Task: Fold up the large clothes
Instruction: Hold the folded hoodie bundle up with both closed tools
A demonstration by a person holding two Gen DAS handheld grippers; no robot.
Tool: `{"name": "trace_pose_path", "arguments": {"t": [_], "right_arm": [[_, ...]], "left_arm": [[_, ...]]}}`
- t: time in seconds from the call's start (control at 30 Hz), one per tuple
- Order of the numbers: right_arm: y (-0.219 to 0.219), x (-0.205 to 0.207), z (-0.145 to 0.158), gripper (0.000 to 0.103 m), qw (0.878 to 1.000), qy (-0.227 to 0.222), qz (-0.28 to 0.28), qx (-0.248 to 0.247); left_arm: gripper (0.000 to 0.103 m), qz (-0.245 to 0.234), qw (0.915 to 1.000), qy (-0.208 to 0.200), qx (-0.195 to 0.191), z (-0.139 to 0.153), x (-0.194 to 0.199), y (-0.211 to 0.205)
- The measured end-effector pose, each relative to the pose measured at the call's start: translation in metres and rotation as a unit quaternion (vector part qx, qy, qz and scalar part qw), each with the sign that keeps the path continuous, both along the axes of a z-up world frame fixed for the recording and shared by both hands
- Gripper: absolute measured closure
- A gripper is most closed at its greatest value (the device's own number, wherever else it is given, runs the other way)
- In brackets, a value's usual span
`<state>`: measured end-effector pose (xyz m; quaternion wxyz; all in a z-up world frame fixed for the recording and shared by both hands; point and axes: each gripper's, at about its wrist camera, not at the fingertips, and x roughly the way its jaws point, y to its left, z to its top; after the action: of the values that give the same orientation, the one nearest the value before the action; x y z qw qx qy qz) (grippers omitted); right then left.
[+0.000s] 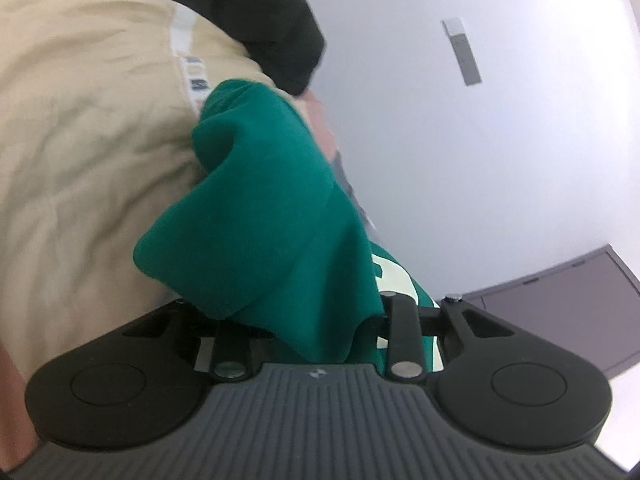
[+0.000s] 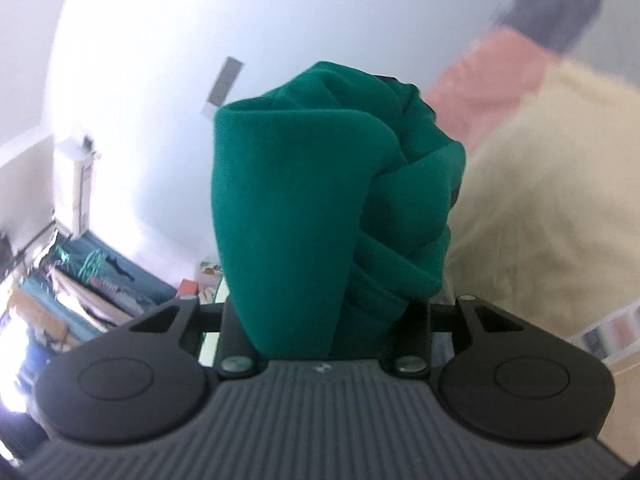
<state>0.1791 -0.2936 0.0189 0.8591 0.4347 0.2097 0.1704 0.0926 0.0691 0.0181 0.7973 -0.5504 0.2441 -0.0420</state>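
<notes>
A green garment (image 1: 272,208) with a pale printed mark hangs bunched in the left wrist view. It runs down between the jaws of my left gripper (image 1: 312,316), which is shut on it, and the cloth hides the fingertips. In the right wrist view a thick roll of the same green garment (image 2: 304,200) stands up out of my right gripper (image 2: 324,320). The jaws are shut on that roll, and the fingers lie hidden behind the folds. Both bunches are lifted against the white wall.
Cream bedding (image 1: 80,140) fills the left side, with a black cloth or sleeve (image 1: 276,20) above it. A dark screen (image 1: 580,308) stands low on the right. In the right wrist view are cream cloth (image 2: 552,208), a blurred pink shape (image 2: 492,80) and floor clutter (image 2: 80,280).
</notes>
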Motion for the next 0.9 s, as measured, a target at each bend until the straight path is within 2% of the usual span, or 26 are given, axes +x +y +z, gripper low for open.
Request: {"name": "trace_pose_path", "arguments": {"t": [0.13,0.3,0.4,0.5,0.63,0.73,0.9], "right_arm": [[-0.026,-0.024,0.035,0.061,0.999,-0.028,-0.001,-0.022],[-0.074,-0.056,0.076,0.061,0.998,-0.061,-0.025,-0.026],[-0.108,-0.07,0.097,0.061,0.996,-0.078,-0.045,-0.022],[-0.145,-0.081,0.11,0.061,0.993,-0.091,-0.068,-0.025],[-0.19,-0.085,0.103,0.061,0.991,-0.092,-0.1,-0.023],[-0.22,-0.087,0.086,0.061,0.989,-0.09,-0.118,-0.019],[-0.265,-0.083,0.025,0.061,0.986,-0.068,-0.153,0.001]], "left_arm": [[0.067,-0.023,0.9995,-0.022,0.001,0.022,-0.006,-0.026],[0.067,-0.051,0.9969,-0.06,-0.007,0.056,-0.003,-0.075],[0.067,-0.073,0.994,-0.081,-0.007,0.079,0.004,-0.115],[0.067,-0.096,0.9911,-0.092,-0.002,0.089,0.024,-0.153],[0.067,-0.126,0.9877,-0.092,0.005,0.087,0.051,-0.205],[0.067,-0.147,0.9859,-0.08,0.006,0.07,0.08,-0.237],[0.067,-0.184,0.9801,-0.066,0.034,0.029,0.11,-0.285]]}}
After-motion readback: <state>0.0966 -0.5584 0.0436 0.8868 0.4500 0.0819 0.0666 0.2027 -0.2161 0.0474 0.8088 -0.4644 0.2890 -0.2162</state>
